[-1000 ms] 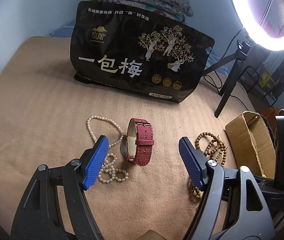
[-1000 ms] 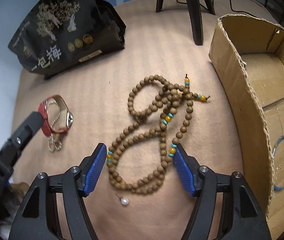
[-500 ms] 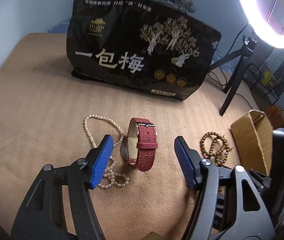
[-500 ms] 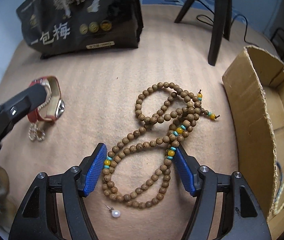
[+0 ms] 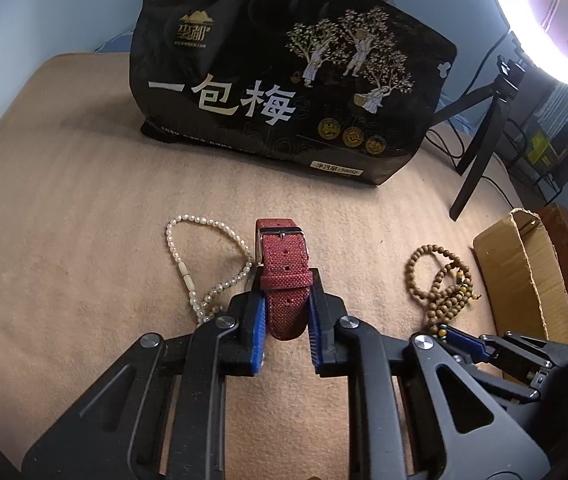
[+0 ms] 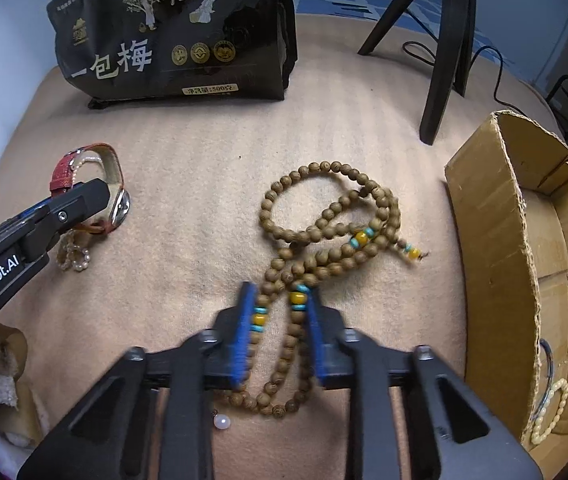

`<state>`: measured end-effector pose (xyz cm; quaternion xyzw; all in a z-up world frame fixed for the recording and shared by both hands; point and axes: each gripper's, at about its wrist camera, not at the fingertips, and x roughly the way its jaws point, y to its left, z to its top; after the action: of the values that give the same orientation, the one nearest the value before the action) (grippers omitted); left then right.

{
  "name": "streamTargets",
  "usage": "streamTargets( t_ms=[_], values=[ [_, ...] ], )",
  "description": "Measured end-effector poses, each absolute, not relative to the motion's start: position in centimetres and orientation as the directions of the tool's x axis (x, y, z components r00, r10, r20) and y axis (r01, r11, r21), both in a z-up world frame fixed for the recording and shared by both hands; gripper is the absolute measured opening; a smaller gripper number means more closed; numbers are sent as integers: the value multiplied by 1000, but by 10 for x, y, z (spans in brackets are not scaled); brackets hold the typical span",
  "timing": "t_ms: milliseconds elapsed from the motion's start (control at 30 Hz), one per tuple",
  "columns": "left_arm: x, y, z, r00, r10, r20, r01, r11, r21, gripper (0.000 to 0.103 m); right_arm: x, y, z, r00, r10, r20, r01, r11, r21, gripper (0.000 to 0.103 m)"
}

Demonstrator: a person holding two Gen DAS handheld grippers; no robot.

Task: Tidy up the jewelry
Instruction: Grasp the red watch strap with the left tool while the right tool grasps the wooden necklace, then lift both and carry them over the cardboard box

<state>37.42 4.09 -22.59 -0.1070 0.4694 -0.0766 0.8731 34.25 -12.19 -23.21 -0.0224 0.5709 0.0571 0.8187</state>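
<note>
While both grippers sit low over the tan blanket point(image 5: 84, 208), two grasps are forming at once. Toward the blanket's left side lies the pearl necklace point(image 5: 200, 268), partly tucked under and behind the red watch point(image 5: 285, 280); one loop of it seems to pass through the strap (seen in the right wrist view). The left gripper point(image 5: 285, 320) has just been closing, and its blue pads point(image 5: 258, 330) now clamp the watch's woven strap from both sides, near the blanket's middle. Behind stands a black snack bag point(image 5: 284, 92) at the far edge.

Further right, the wooden bead strand point(image 6: 323, 232) lies in tangled loops. The right gripper point(image 6: 280, 320) has also just been closing; its jaws are narrow and pinch a few strands near the yellow and turquoise beads, while other loops trail loose beyond and beneath. A single pearl earring point(image 6: 222, 422) lies just beside the near loop. By the blanket's right edge stands the cardboard box point(image 6: 495, 216), already holding a blue bangle and a pale bracelet.

Risks, as judged:
- Lifting the watch may drag the pearl necklace along, since the two are entangled.
- Round beads could roll out of the pads; only part of the strand is caught.
- Trailing loops may snag the box's torn rim, or sweep the earring away.
</note>
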Motion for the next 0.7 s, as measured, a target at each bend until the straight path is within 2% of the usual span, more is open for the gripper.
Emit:
streamTargets(
  t_ms=[300, 700],
  values=[
    [366, 42, -214, 574, -237, -784, 42, 965, -261, 16, 343, -148, -219, 353, 147, -924, -117, 987, 112, 11],
    [328, 36, -175, 623, -267, -735, 86, 958, -274, 16, 317, -175, -164, 443, 194, -876, -145, 979, 143, 11]
  ],
)
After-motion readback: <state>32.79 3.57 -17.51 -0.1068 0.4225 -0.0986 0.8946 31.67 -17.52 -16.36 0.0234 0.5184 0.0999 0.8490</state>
